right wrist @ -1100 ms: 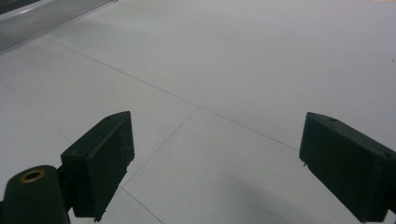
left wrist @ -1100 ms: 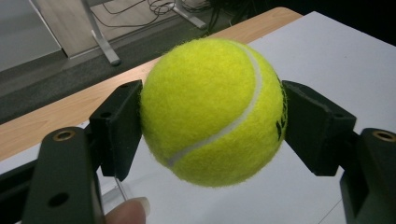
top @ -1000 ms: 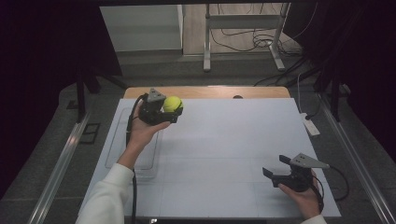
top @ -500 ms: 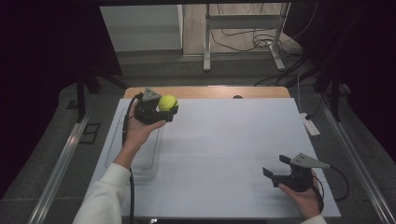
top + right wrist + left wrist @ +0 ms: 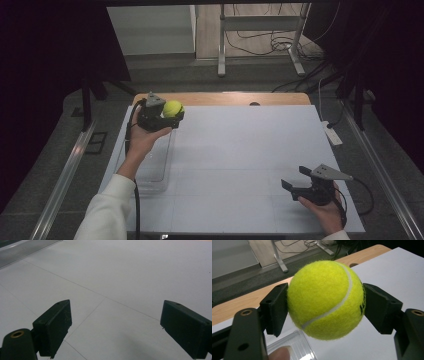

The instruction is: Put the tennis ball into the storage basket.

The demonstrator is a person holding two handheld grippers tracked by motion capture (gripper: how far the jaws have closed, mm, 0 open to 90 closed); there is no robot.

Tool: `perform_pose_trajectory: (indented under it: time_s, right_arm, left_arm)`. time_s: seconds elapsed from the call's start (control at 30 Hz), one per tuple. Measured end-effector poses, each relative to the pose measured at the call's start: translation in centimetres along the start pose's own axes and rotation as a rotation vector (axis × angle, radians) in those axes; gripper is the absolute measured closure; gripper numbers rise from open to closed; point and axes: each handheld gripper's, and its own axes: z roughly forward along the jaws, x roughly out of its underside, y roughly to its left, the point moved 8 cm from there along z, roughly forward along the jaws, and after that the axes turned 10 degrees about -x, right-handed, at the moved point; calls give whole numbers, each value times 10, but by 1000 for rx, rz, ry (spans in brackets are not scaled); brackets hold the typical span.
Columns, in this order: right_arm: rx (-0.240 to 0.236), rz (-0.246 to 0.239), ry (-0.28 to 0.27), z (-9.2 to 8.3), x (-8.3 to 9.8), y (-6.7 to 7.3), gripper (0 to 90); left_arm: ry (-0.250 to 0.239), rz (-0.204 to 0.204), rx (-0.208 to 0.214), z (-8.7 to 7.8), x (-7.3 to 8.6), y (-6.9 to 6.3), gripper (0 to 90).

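A yellow tennis ball (image 5: pixel 173 108) is held above the table's far left, over the far end of a clear plastic tray (image 5: pixel 156 172). My left gripper (image 5: pixel 170 116) is shut on the tennis ball (image 5: pixel 325 300); both black pads (image 5: pixel 277 307) press its sides. A fingertip and a corner of the clear tray (image 5: pixel 294 346) show below the ball. My right gripper (image 5: pixel 295 180) rests low near the table's front right, held by a hand. Its jaws stand wide apart with nothing between the pads (image 5: pixel 56 326), over the bare white table (image 5: pixel 120 277).
The white table top (image 5: pixel 250 150) has a wooden strip (image 5: pixel 225 98) along its far edge. A white power strip (image 5: pixel 332 133) lies at the right edge. Metal rails run along both sides on the floor, and a metal stand with cables stands beyond the table.
The left hand carried the ball a little toward the far edge and turned the gripper slightly. The right gripper stayed where it was.
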Motion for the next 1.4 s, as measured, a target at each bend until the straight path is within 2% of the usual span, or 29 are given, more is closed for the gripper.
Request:
perform_pose_trajectory:
  time_s: [0.43,1.4]
  right_arm:
    - [3,2,2,0,0,0,106]
    - [2,6,3,0,1,-1,106]
  left_arm:
    - [4,-30,-37,-1,4,19,267]
    - [59,-89,-126,9,20,63,267]
